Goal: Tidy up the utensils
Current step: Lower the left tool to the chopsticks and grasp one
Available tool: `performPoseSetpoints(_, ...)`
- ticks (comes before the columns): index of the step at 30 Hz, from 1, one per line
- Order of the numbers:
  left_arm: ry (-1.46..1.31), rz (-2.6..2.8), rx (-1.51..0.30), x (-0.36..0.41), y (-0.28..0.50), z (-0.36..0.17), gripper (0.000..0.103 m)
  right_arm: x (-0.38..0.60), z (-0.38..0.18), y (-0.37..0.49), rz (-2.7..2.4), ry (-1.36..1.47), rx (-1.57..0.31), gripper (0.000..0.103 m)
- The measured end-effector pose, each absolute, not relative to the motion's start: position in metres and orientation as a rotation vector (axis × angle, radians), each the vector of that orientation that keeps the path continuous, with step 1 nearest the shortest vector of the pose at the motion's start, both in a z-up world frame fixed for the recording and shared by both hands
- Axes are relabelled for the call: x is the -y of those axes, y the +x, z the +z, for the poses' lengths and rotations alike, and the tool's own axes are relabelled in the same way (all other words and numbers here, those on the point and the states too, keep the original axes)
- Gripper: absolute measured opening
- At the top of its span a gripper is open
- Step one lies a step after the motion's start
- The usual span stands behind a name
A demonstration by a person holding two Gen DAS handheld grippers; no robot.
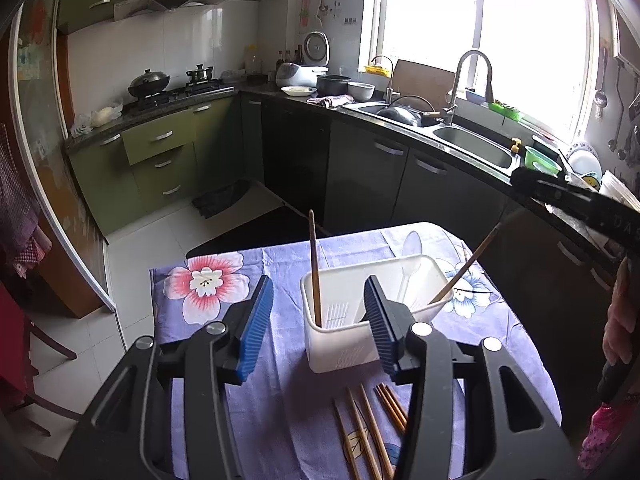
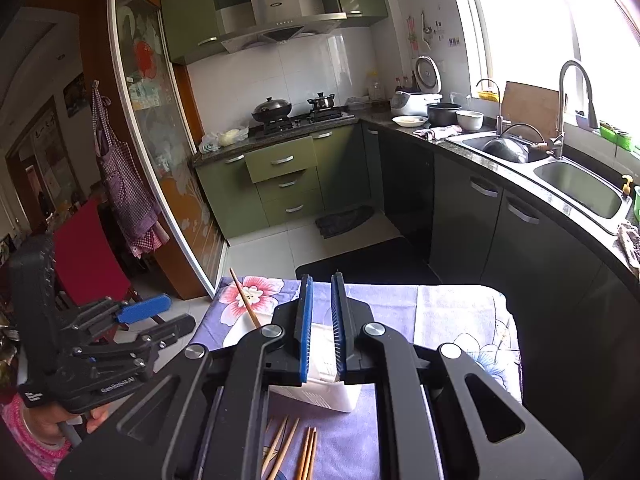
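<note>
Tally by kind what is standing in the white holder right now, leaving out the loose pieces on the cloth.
Chopsticks: 2
White spoon: 1
Total in the white holder: 3

Left claw (image 1: 318, 300): black moulded frame, two angled arms with open cut-outs, round silver pivot bolts. Fingers (image 1: 256, 316) faced with blue ribbed pads. Right claw (image 2: 321, 330): same build, black linkage, blue ribbed pads, silver bolts. White lettering on the black handle body, too small to read. Sleeve (image 2: 30, 436) pink with floral print; a second pink floral cuff (image 1: 600, 432) at the other hand.
</note>
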State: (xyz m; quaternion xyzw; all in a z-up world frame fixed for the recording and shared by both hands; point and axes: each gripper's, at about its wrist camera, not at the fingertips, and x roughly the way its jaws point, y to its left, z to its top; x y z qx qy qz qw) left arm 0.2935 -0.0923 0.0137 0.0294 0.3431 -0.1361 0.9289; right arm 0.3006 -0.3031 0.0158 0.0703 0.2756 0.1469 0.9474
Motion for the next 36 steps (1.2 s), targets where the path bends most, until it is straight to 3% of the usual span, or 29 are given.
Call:
performPoseSetpoints(9, 0.093, -0.270, -0.954, 0.101, 0.280, -0.075, 0.045, 0.316, -0.021, 0.247, 0.282, 0.111, -0.592, 0.018)
performPoseSetpoints(17, 0.144, -0.236, -1.130, 0.113, 0.275, -0.147, 0.031, 0.340, -0.097, 0.235, 0.256, 0.151, -0.730, 0.018)
performPoseSetpoints(25, 0.202, -0.201, -1.228, 0.130, 0.274, -0.176, 0.022, 0.356, -0.120, 0.233, 0.271, 0.183, -0.759, 0.019)
performPoseSetpoints(27, 0.200, -0.198, -1.245, 0.132, 0.275, -0.180, 0.022, 0.356, -0.119, 0.234, 0.278, 0.187, -0.757, 0.027)
performPoseSetpoints(31, 0.192, -0.195, -1.263, 0.137, 0.276, -0.184, 0.022, 0.353, -0.122, 0.235, 0.288, 0.186, -0.767, 0.027)
performPoseSetpoints(36, 0.210, -0.200, -1.260, 0.143, 0.275, -0.187, 0.007, 0.348, -0.127, 0.236, 0.296, 0.180, -0.786, 0.027)
